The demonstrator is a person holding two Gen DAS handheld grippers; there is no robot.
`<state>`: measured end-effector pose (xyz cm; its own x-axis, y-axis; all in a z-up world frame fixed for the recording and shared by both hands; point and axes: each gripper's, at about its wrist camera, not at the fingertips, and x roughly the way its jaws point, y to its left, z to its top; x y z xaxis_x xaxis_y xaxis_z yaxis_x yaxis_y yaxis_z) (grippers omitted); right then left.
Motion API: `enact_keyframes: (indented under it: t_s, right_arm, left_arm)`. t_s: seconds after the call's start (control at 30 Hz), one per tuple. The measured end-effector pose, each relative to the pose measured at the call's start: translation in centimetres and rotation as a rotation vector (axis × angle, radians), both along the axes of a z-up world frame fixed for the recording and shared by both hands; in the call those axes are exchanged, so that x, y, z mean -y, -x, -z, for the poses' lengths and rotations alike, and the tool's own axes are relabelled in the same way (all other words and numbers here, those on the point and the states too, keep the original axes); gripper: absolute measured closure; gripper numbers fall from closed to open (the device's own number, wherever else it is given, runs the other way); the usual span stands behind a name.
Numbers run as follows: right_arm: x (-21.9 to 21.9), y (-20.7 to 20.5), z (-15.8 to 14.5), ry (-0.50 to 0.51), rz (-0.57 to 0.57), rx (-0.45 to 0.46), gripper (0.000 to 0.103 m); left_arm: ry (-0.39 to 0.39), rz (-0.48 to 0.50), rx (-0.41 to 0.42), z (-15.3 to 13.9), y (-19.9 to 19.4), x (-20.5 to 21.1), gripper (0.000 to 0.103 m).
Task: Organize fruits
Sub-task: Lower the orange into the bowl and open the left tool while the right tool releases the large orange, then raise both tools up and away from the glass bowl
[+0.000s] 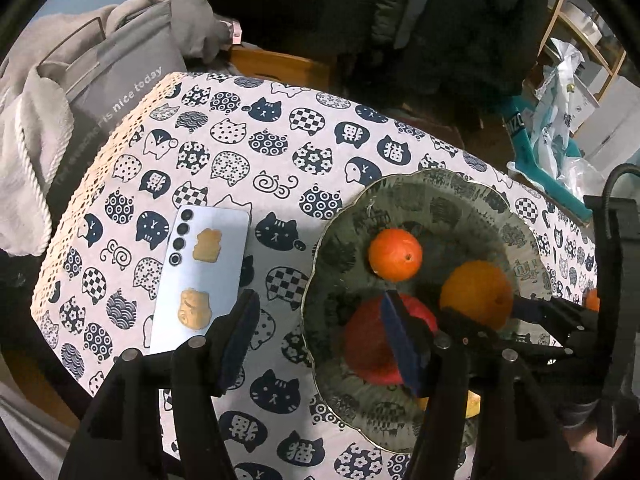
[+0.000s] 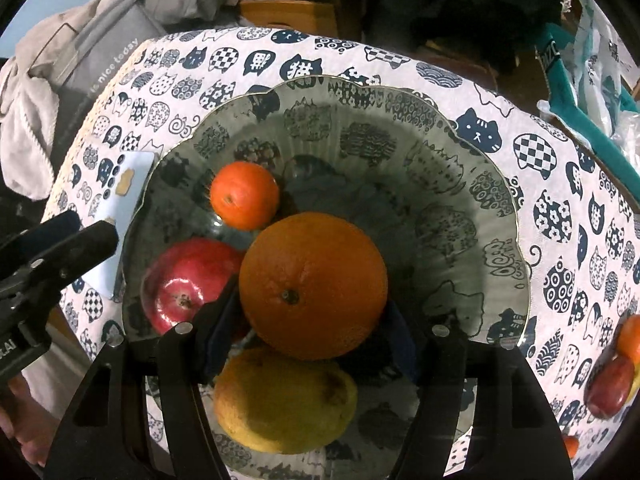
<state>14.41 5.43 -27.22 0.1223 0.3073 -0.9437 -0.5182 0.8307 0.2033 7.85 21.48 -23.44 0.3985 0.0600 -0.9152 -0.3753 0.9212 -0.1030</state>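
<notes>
Right gripper (image 2: pixel 308 332): clamped around the big orange (image 2: pixel 314 286), one finger on each flank, holding it over the glass plate (image 2: pixel 460 184).
Is the orange down yet: can't tell — it may be resting among the other fruit or just above it.
Left gripper (image 1: pixel 320 340): jaws spread wide with nothing in them, one finger over the cat-print tablecloth (image 1: pixel 248 152), the other over the red apple (image 1: pixel 372 344).
On the plate: small tangerine (image 2: pixel 244 195) at the far side, red apple at the left, yellow fruit (image 2: pixel 280 400) nearest the camera.
Roll risk: if those fingers part now, the orange sits crowded between three round neighbours, so it could settle crooked and roll.
Knock-on risk: a shove from the orange might push the tangerine or apple toward the shallow scalloped rim, and over it.
Clash risk: the two grippers are near each other at the plate's left edge; a careless withdrawal could bump them.
Phone (image 1: pixel 204 276): lying just beside the plate, right where runaway fruit would land.
Leftovers: more fruit (image 2: pixel 612 380) waits at the cloth's right edge.
</notes>
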Motion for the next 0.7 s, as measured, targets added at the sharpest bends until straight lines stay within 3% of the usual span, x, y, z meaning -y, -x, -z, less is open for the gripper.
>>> enact_keyframes:
  t_s: [0.23,0.47,0.7]
  right_arm:
    - [0.2,0.0,-0.2,-0.01,0.012,0.006,0.029]
    - [0.9,0.0,-4.1,-0.073,0.036,0.071,0.025]
    - [2.5,0.7,-9.3,-0.072,0.055,0.227,0.025]
  left_arm:
    - [0.009,-0.006,0.014,-0.6,0.3,-0.2,0.039]
    - [0.011,0.006,0.043,-1.9,0.7,0.4,0.039]
    - [0.003,0.021,0.097,-4.3,1.1,1.2,0.039]
